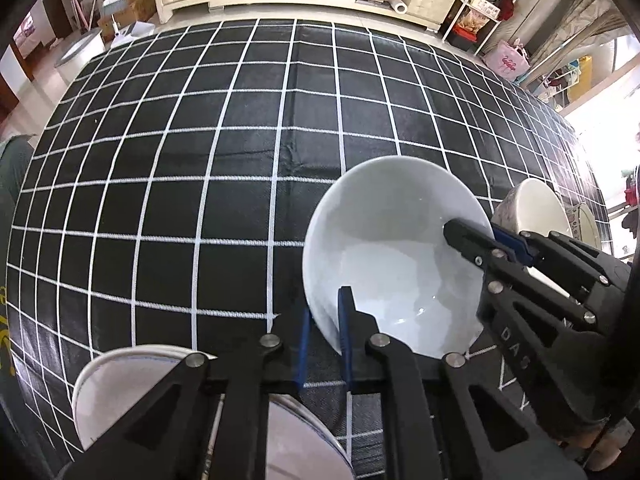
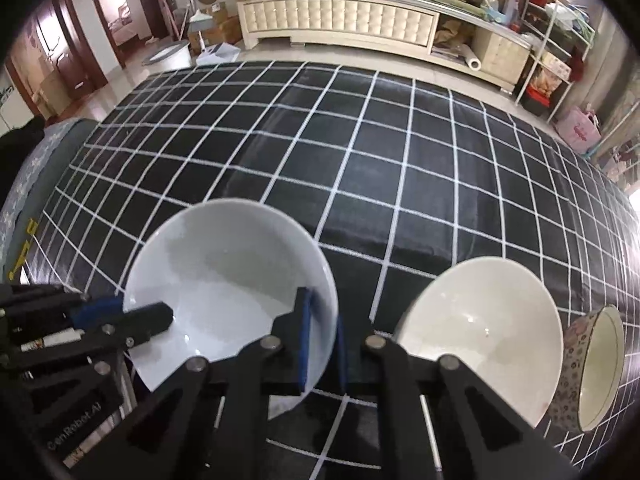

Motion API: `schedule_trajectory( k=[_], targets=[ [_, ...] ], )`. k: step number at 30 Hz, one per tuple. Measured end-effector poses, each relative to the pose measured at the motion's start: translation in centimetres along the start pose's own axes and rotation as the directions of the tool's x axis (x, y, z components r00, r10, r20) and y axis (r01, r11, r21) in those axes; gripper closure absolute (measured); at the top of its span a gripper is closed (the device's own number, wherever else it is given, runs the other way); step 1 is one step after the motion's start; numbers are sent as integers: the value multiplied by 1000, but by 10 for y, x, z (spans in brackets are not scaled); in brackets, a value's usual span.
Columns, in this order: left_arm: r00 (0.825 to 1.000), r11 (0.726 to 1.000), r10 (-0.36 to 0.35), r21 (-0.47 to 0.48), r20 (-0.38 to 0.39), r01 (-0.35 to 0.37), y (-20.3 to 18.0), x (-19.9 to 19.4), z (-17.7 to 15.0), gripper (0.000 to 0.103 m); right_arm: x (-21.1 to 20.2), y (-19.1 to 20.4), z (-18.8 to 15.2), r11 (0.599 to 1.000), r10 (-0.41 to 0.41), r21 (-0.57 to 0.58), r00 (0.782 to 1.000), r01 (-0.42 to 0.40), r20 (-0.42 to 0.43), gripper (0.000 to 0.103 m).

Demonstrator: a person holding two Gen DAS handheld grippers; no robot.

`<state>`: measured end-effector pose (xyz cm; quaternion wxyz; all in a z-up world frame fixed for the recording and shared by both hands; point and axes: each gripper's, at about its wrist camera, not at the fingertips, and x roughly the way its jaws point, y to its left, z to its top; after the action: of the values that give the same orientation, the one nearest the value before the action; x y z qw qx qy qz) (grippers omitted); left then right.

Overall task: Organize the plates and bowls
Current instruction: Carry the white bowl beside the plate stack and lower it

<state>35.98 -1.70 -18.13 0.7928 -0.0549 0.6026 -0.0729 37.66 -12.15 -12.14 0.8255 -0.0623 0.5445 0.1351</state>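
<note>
The black tablecloth [image 1: 200,140] with its white grid fills the middle of both views, and behind it, along the top of the frame, runs a cream tufted cabinet [image 2: 340,20]; a wire shelf rack [image 2: 560,40] stands at the upper right of the right wrist view, with a pink bag [image 2: 578,130] just below it.

Now the dishes: the white bowl [image 1: 392,256] sits lower right of centre in the left wrist view and lower left in the right wrist view [image 2: 228,280], and both tools are on it; the left gripper [image 1: 326,340] has its blue pads either side of the bowl's near rim, one finger inside and one outside, clamped on the wall; the right gripper [image 2: 322,350] does the same on the opposite rim, its inner pad against the white interior, its outer one just outside.

To the right in the right wrist view rests a cream bowl [image 2: 480,340], just beside the white one but apart from it; at the far right edge a floral-patterned bowl [image 2: 592,368] lies tipped on its side, touching the cream bowl; in the lower left of the left wrist view a stack of white plates [image 1: 132,392] shows behind the gripper's linkage.
</note>
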Motion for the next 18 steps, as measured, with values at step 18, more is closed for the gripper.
schedule_trajectory(
  k=[18],
  targets=[
    [998, 998, 12, 56, 67, -15, -25, -64, -44, 93, -73, 14, -33, 999, 0, 54, 998, -4, 59, 90]
  ],
)
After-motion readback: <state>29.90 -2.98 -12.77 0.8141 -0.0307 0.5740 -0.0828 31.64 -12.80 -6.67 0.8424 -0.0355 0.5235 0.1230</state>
